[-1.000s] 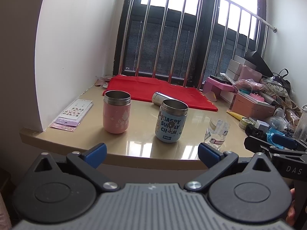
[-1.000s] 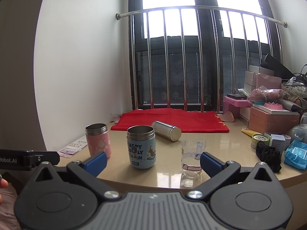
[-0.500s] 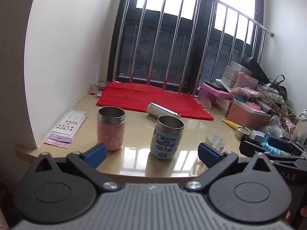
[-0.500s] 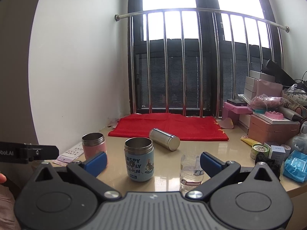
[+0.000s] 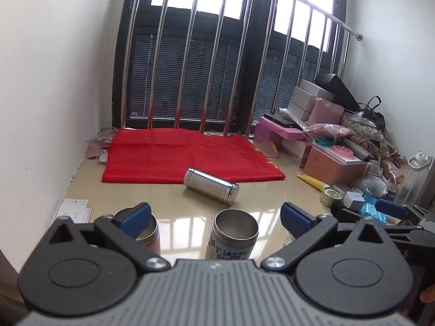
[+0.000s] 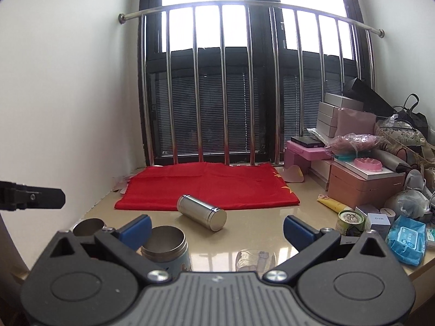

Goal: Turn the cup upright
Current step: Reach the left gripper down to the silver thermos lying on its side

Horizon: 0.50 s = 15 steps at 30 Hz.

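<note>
At 12 o'clock from both grippers, steel cup (image 5: 211, 186) is lying sideways on surface (image 5: 272, 201), untouched. Both views are now sitting higher and closer. Left gripper (image 5: 214, 217) and right gripper (image 6: 217, 229) are gaping wide, holding nothing; approach underway.

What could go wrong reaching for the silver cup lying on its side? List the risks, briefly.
1. The silver metal cup lies on its side on the glossy tan tabletop; a nudge from a fingertip may roll it away.
2. The upright blue printed steel cup and the pink steel cup stand between both open grippers and the target; a low approach could topple them.
3. The clear plastic cup sits right under the right gripper.
</note>
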### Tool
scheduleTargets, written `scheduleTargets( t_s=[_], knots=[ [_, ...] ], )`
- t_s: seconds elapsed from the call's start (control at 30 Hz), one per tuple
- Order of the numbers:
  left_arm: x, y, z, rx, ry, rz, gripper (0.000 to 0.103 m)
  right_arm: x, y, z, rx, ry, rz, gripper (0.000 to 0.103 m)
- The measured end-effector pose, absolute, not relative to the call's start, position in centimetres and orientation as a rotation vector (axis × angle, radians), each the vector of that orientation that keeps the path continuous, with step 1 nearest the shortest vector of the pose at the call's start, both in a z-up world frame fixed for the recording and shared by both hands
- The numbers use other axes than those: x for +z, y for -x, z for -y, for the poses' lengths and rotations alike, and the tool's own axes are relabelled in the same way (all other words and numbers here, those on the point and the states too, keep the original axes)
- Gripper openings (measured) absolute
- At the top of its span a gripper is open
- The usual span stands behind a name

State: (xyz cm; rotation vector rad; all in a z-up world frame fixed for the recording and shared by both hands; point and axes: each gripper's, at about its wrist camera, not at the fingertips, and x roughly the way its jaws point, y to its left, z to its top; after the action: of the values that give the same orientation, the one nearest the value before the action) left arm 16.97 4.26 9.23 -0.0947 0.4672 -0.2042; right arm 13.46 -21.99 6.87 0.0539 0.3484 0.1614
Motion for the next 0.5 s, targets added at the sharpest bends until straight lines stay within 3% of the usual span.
scheduleTargets(
  t_s=[0.3,0.5],
  knots=[
    [9.9,-30.5,0.6,-0.146,0.106,-0.612,0.103,6.4,-25.5,26.9,0.224,-0.029,-0.398,0.103],
    [8.6,-42.0,3.8,-0.046,0.163,-0.845,0.103,6.2,-32.8,31.4,0.256,-0.02,-0.424,0.103]
  ],
)
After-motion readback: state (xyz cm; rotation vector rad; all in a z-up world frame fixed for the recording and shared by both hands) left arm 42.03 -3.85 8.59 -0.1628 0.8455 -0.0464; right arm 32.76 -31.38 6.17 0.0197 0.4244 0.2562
